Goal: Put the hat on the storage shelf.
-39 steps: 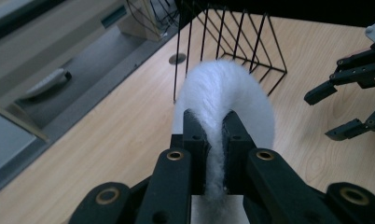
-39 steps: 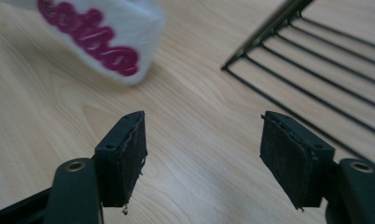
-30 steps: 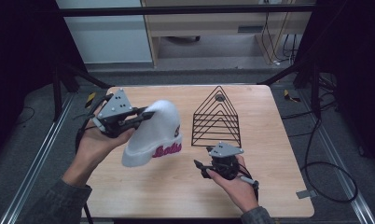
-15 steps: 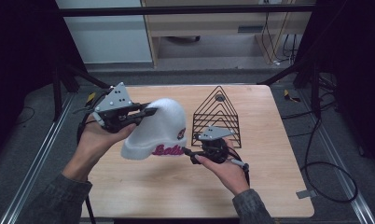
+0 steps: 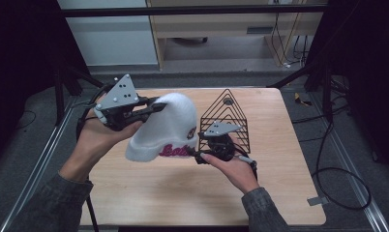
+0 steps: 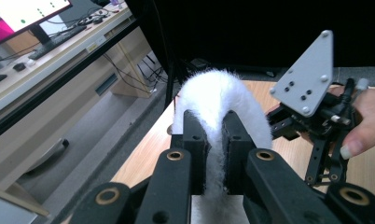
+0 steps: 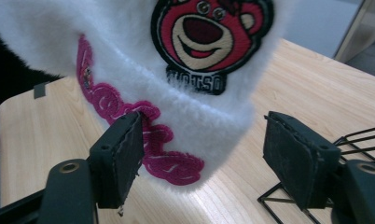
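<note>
The left tool (image 5: pixel 154 107) was clamped on the crown of a white fuzzy hat (image 5: pixel 166 126), with a fold of the fabric pinched between its two black jaws, as the left gripper view showed. The hat (image 6: pixel 218 100) hung from that grip, lifted over the left half of the wooden table (image 5: pixel 149 193), its brim pointing down toward the person. Pink lettering ran along the brim, and a round bear patch (image 7: pixel 209 28) sat above it on the side facing the right hand.

The right tool (image 7: pixel 202 156) stood with its jaws wide apart at the lower edge of the hat. One jaw lay against the pink lettering; the other was clear of the fabric. A black wire rack (image 5: pixel 227 118) stood on the table just behind the right tool, beside the hat.
</note>
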